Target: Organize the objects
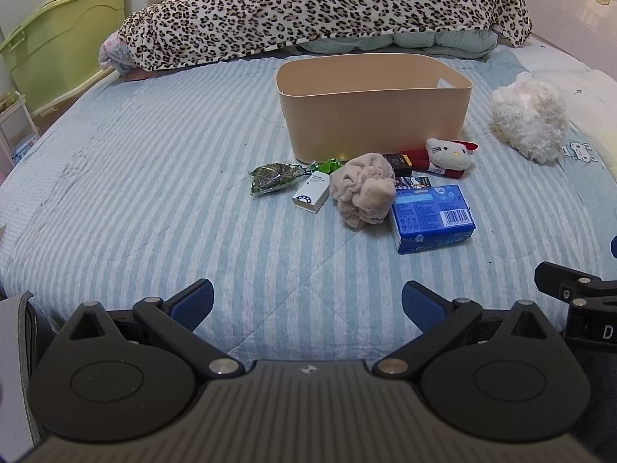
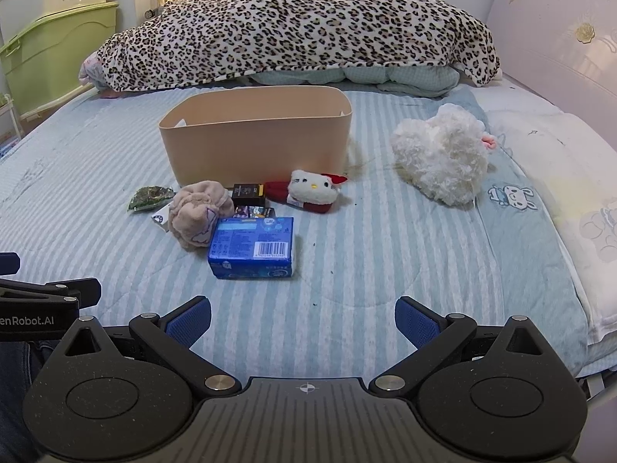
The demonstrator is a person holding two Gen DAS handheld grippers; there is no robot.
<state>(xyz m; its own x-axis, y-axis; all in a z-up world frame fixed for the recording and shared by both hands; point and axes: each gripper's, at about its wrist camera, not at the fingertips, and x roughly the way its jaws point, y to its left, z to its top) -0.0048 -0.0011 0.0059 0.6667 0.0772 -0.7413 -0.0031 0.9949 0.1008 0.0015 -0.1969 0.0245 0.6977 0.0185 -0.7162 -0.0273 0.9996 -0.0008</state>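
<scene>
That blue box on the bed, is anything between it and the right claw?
Nothing visible: only bare striped bedspread lies between the open right claw and the blue box. The beige scrunchie touches the box's left far corner, off that path. The beige bin stands behind the pile.

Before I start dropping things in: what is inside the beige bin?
Only the upper inner walls of the beige bin and a handle cutout show, with nothing above the rim. Its front wall hides the floor in both views, so low items cannot be ruled out.
</scene>
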